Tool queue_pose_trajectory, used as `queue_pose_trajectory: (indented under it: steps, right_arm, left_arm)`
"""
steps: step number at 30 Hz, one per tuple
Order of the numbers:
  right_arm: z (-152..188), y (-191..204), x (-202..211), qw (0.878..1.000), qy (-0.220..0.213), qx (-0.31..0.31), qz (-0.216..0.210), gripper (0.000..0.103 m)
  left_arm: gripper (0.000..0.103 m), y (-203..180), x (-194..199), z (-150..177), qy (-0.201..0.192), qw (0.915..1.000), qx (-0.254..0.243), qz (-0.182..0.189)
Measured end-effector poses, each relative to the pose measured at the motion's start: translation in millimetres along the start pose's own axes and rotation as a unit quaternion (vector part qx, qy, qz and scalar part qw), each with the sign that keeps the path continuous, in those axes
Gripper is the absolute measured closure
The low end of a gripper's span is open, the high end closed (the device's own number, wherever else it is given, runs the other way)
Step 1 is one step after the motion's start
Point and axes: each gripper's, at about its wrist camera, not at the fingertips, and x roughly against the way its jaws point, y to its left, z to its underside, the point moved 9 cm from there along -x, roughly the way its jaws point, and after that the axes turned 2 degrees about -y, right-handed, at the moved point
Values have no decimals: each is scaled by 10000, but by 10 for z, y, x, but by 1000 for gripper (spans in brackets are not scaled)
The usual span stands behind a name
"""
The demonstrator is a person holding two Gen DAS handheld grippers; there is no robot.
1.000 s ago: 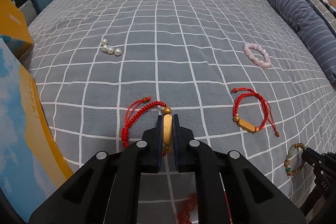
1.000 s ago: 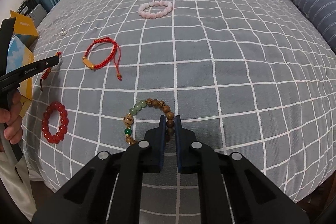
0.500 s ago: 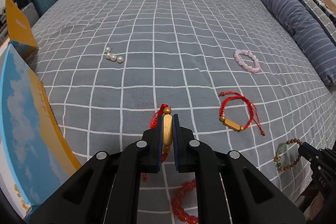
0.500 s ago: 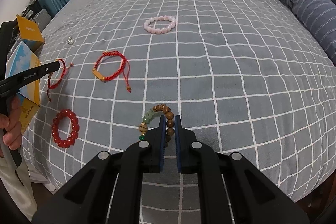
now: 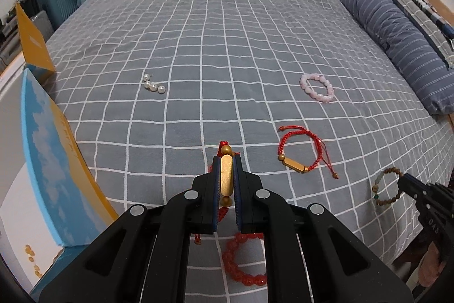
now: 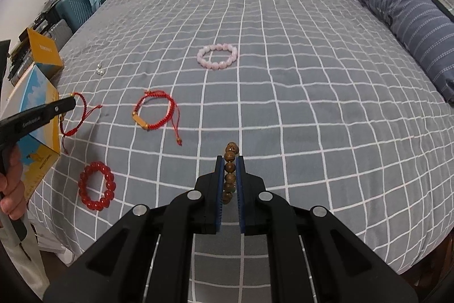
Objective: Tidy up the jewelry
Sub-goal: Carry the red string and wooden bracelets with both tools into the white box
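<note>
My left gripper [image 5: 227, 161] is shut on the gold bar of a red cord bracelet [image 5: 226, 178], which hangs clear of the grey checked bed [image 5: 215, 53]. From the right wrist view, this left gripper [image 6: 68, 104] holds the cord loop [image 6: 84, 107] dangling in front of a box. My right gripper [image 6: 229, 161] is shut on a wooden bead bracelet [image 6: 230, 167], also lifted off the cover. On the bed lie a second red cord bracelet [image 6: 139, 119], a pink bead bracelet [image 6: 215, 66], a red bead bracelet [image 6: 82, 183] and some pearls [image 6: 100, 70].
An open blue and yellow box [image 5: 48, 161] stands at the bed's left edge, its yellow flap [image 5: 32, 47] raised. A striped blue pillow [image 6: 397, 4] lies along the right side. A teal case [image 6: 73, 7] with clothes stands beyond the far left corner.
Both grippers have risen, still shut. The red cord bracelet and the wooden bead bracelet have come off the cover and now hang from the jaws. More of the bed shows.
</note>
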Motion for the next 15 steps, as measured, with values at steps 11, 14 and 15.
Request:
queue_pose_trajectory:
  steps: [11,14,15]
  right_arm:
    - [-295,115,161,9994,-307,118,-67,96]
    - [-386,173,191,9991,-384,163,-98,96]
    - [-421,199,200,9989,-406,180,-115,96]
  left_arm:
    - [95,-20,244,2,-100,9999,21,-50]
    - [95,-10,320,-12,-138,9999,26,-101]
    - [95,-3,350,-16,-154,9998,27,-115]
